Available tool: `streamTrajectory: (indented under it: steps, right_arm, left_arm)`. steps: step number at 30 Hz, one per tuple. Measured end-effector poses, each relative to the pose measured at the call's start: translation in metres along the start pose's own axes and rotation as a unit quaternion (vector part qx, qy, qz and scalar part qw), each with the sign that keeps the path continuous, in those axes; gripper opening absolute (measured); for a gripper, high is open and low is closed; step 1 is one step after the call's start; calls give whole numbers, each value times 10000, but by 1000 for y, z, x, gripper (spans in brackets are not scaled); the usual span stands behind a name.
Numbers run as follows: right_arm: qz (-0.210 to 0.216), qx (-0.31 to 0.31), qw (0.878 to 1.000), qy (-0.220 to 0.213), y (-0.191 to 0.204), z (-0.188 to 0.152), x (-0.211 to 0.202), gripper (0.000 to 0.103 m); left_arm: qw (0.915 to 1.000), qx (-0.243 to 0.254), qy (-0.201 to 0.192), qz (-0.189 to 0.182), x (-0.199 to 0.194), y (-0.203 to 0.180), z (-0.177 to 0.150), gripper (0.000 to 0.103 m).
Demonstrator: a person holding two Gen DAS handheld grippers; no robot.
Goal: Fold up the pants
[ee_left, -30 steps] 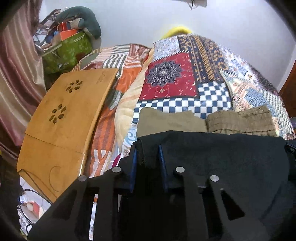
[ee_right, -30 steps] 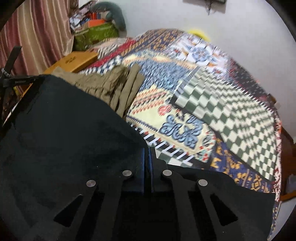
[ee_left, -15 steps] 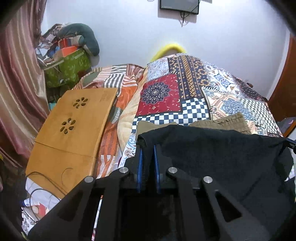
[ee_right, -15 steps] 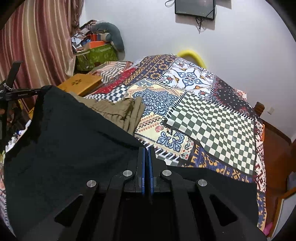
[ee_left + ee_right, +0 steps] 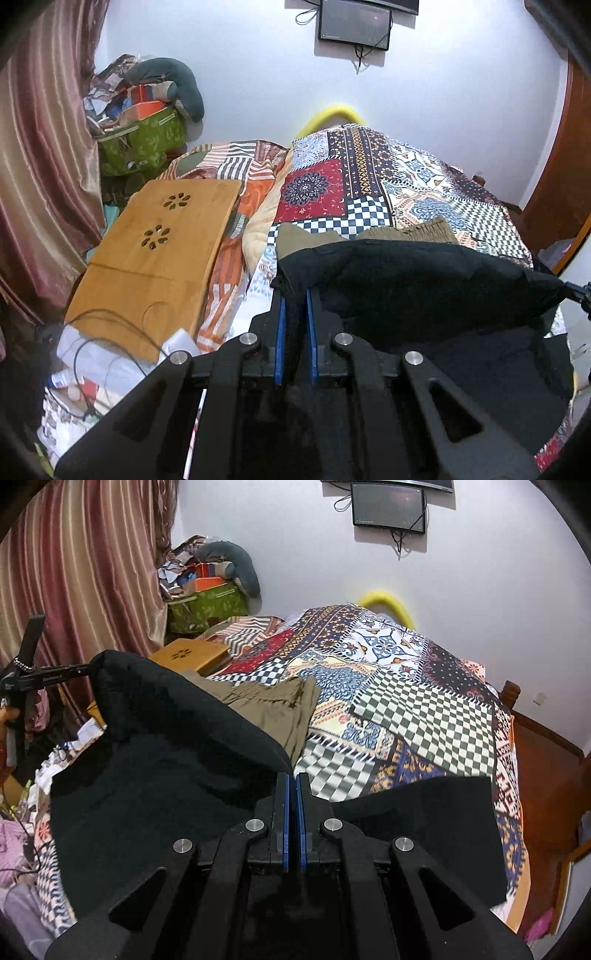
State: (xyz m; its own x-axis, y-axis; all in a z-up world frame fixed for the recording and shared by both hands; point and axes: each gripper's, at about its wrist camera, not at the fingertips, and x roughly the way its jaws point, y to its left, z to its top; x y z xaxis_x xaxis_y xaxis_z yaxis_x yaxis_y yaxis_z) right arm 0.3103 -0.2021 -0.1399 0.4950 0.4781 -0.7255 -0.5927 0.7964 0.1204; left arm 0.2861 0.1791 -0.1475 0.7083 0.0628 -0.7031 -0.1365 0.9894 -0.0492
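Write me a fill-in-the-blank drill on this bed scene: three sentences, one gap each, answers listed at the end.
1. Both claws, the left claw and the right claw, are shut on the ____ pants.
2. The olive-green garment lies on the patchwork ____.
3. The wooden lap desk has two ____-shaped cutouts.

Missing words: black; bedspread; flower
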Motion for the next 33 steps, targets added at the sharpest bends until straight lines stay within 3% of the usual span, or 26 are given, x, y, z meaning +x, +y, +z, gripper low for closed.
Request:
streamTrajectory:
  steps: [12,13,22,30,33]
  right_arm:
    - [191,151,9997,103,38,-43,-33,3]
    - [213,158,9996,127,42,-47,-35,3]
    - [335,410,9975,472,57,-86,-30,3]
    - [288,530,9941,903,59,-105,-24,4]
    - [247,636,9932,948,54,-104,-31,7]
  left_arm:
    - [9996,-202,134,-112,-50,17,-62,5]
    - [9996,-205,155,-83,-52,18,-67,0]
    - [9978,-294,553,-208,-52,27,-114,0]
    - [9962,-303,786,-225,-40,22,-120,3]
    - [9960,-266,823,-231,-33,16,-115,10]
